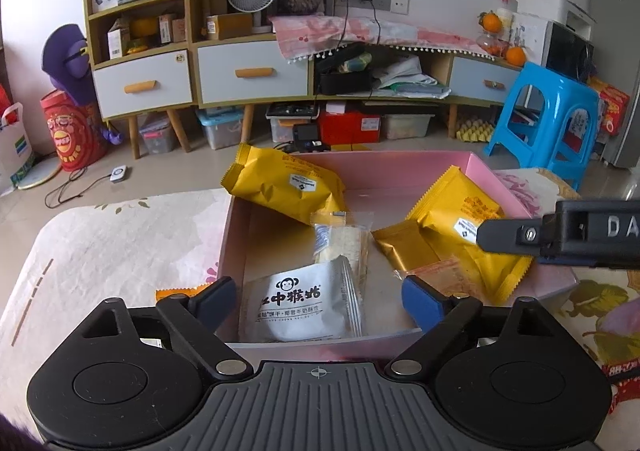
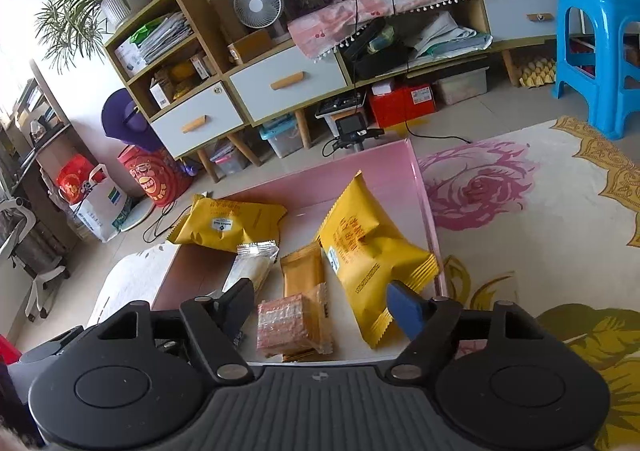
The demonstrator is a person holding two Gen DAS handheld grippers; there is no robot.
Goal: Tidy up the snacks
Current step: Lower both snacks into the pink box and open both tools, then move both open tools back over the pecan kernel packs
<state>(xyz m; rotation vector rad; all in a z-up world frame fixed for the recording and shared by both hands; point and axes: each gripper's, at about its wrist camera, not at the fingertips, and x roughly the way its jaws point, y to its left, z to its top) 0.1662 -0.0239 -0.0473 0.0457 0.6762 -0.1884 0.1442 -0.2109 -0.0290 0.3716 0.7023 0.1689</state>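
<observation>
Both jaws wide open, empty, over pink box (image 1: 486, 171): left gripper (image 1: 320, 299) above silver pack (image 1: 300, 303) at box's near wall, right gripper (image 2: 320, 303) over cracker pack (image 2: 294, 325); descend straight, pinch across short side.

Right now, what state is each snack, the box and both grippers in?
Left gripper: open, empty.
Right gripper: open, empty.
Pink box: open, holding snacks.
White packet: sealed, lying in box.
Left yellow bag: sealed, propped over box edge.
Right yellow bag: sealed, leaning against box wall.
Gold packet: sealed, flat.
Orange packet: sealed, flat.
</observation>
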